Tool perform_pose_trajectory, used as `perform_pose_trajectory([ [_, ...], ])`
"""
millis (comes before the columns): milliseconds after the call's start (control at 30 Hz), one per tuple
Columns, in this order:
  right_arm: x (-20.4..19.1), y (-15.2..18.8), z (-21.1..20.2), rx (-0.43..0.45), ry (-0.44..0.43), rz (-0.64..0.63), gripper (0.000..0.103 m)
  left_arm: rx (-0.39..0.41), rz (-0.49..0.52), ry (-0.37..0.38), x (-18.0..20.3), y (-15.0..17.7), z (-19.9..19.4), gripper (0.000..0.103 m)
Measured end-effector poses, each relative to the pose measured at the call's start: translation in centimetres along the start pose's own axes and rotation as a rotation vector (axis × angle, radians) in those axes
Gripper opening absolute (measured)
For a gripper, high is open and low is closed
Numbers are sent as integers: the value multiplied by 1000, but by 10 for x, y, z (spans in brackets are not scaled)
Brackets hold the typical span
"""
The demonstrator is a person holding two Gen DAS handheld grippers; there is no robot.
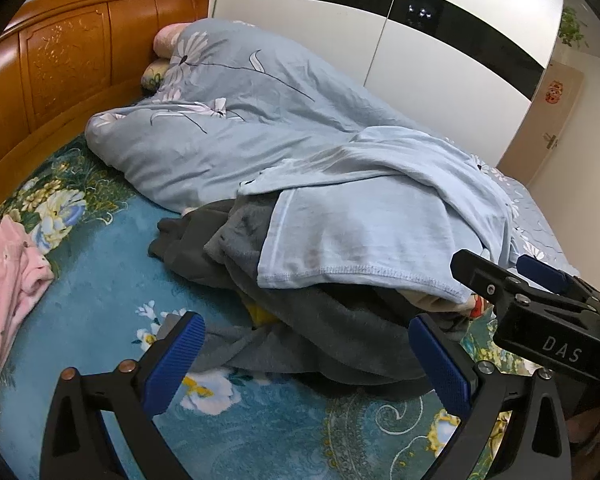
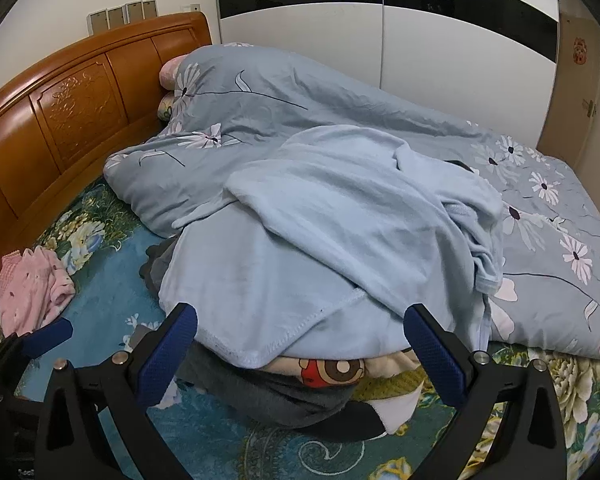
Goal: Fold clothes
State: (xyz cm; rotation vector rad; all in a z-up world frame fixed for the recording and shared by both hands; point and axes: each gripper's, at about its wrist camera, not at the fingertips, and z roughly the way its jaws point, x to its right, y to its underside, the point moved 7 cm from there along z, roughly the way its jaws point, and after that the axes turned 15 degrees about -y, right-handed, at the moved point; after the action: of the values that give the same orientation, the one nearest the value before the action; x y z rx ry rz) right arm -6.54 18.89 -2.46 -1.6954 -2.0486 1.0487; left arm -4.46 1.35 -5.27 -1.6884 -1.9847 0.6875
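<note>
A heap of clothes lies on the floral teal bedspread (image 1: pixel 100 280). A light blue garment (image 1: pixel 380 220) (image 2: pixel 320 240) is draped over the top, its stitched hem facing me. Under it lie a dark grey garment (image 1: pixel 300 320) (image 2: pixel 260 384) and a cartoon-print piece (image 2: pixel 332 370). My left gripper (image 1: pixel 308 360) is open, low in front of the grey garment, with nothing between its fingers. My right gripper (image 2: pixel 300 352) is open just before the blue hem, also holding nothing. Each gripper appears at the edge of the other's view: right gripper (image 1: pixel 504 268), left gripper (image 2: pixel 28 340).
A crumpled pink garment (image 1: pixel 8 280) (image 2: pixel 36 284) lies apart at the left. A grey-blue flowered quilt (image 1: pixel 240 120) (image 2: pixel 540 240) is bunched behind the heap over pillows (image 1: pixel 164 40). A wooden headboard (image 1: pixel 60 60) stands at the left, a white wardrobe (image 1: pixel 380 40) behind.
</note>
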Motion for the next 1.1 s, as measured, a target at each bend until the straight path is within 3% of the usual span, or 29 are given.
perform_pose_trajectory([
  [1100,-14,11,13,-42,-45,-7,103,-1,-8,15,0,8,7,103],
])
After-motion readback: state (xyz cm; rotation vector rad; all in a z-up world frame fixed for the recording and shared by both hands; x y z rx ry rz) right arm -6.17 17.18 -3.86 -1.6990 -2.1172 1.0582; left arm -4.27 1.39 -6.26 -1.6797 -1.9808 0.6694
